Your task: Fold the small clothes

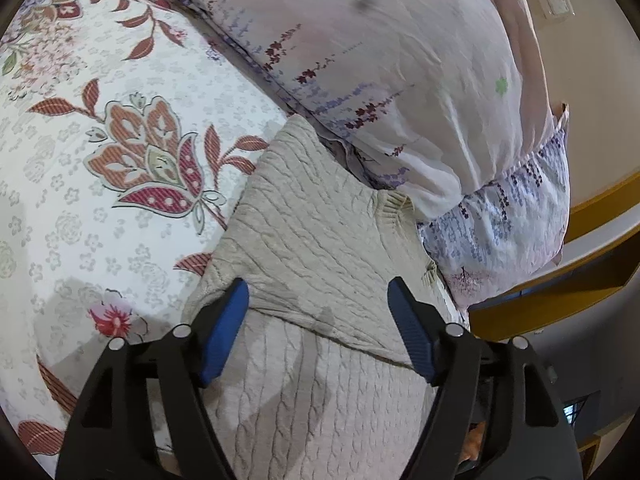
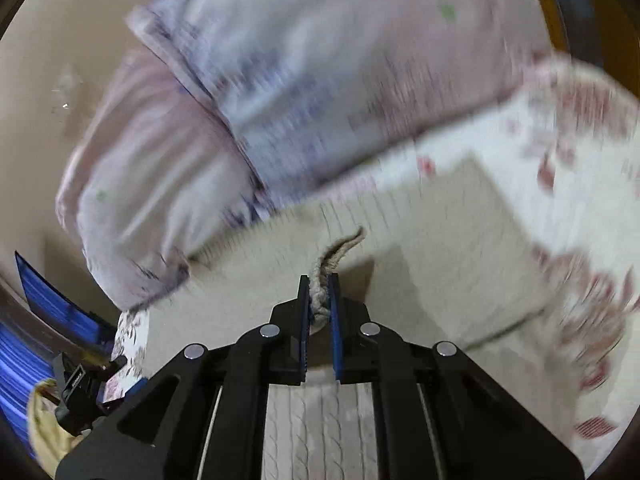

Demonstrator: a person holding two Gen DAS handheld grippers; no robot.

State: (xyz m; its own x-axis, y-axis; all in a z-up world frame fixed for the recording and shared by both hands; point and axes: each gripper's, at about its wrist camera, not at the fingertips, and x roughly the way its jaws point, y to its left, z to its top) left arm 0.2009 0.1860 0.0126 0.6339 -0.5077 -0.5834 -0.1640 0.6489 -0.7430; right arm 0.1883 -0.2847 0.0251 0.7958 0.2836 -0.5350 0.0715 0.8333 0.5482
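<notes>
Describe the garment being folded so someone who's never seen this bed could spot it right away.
Start at the bed with the floral sheet and the two pale lavender-print pillows stacked at its head. Lying on the sheet, right against those pillows, is the beige sweater. It is the only knitted thing there, plain and cable-patterned where everything around it is smooth printed fabric, with one layer folded over another.

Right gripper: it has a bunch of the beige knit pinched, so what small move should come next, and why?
Probably carry the pinched knit across the sweater to lay the fold. The right gripper is shut on a bunched ribbed edge, while the left gripper is open over the sweater, gripping nothing, beside the pillow.
</notes>
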